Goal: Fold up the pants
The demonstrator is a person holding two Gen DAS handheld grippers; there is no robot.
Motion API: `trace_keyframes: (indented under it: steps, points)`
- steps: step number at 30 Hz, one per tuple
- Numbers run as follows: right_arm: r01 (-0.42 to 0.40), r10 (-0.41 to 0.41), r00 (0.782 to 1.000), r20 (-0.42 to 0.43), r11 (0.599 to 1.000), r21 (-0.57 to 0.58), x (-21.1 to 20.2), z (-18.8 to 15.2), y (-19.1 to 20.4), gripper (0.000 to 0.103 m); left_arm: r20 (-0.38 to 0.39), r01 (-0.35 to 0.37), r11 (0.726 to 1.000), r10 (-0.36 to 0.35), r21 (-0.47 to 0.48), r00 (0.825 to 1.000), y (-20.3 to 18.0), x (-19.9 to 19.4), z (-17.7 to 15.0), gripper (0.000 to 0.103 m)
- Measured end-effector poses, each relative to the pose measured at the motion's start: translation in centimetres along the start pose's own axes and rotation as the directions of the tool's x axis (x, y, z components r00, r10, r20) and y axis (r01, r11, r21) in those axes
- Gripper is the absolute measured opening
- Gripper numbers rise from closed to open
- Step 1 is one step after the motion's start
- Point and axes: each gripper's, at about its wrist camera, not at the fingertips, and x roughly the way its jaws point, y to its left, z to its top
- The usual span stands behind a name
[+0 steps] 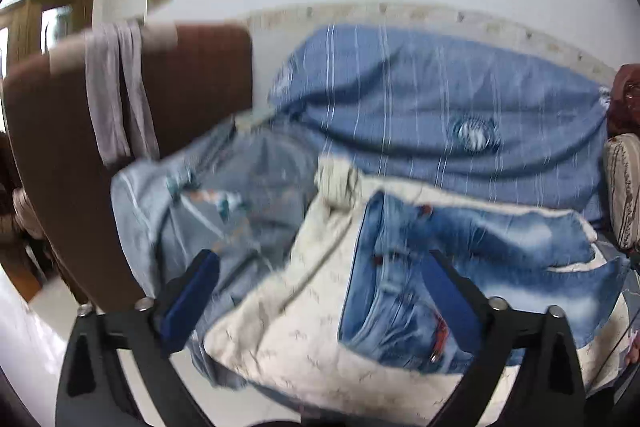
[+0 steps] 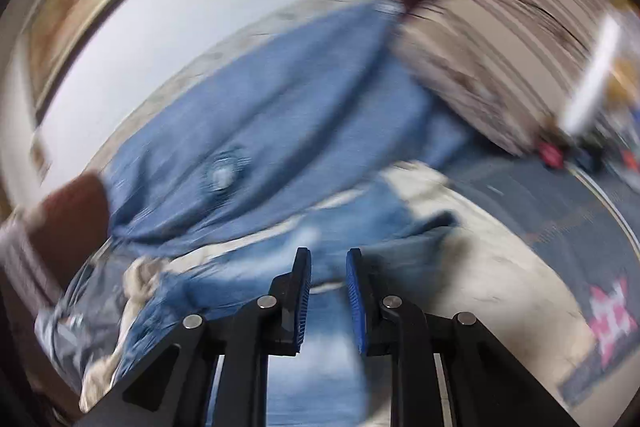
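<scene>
No text, label, brand or number is showing clearly enough to read in either view; both pictures are blurring too much.
</scene>
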Motion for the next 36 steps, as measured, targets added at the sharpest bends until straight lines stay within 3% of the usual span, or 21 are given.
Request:
trace_keyframes:
  steps: [3, 6, 13, 23, 27, 36]
  points:
    - [-0.093, 0.092, 0.996, -0.010, 0.995, -0.040, 0.4, -0.3, 3.1, 0.021, 0.060, -0.021, 0.998, 0.018, 0.053, 0.998, -1.1, -1.4, 0.2, 0.103]
    - [-0.132, 0.130, 0.991, -0.028, 0.990, -0.049, 1.1, -1.3, 4.2, 0.021, 0.075, -0.023, 0.994, 0.015, 0.111, 0.997, -2.6, -1.5, 0.1, 0.103]
    - [-0.050, 0.039, 0.992, -0.124, 0.995, -0.092, 1.5, -3.4, 0.7, 0.021, 0.047, 0.007, 0.994, -0.012, 0.107, 0.999, -5.1, 0.5, 0.0, 0.103]
    - [0.061, -0.064, 0.990, -0.126, 0.998, -0.028, -0.4, -2.9, -5.0, 0.021, -0.014, 0.076, 0.992, -0.075, 0.099, 0.997, -10.4, 7.2, 1.1, 0.103]
    - [0.078, -0.081, 0.987, -0.140, 0.997, -0.031, 0.1, -2.8, -5.2, 0.021, -0.006, 0.099, 0.987, -0.099, 0.126, 0.995, -12.2, 8.4, 1.0, 0.103]
    - [0.006, -0.024, 0.975, -0.219, 0.997, -0.081, 3.3, -3.9, -1.8, 0.021, -0.012, 0.093, 0.984, -0.092, 0.149, 0.996, -13.5, 10.6, 1.5, 0.103]
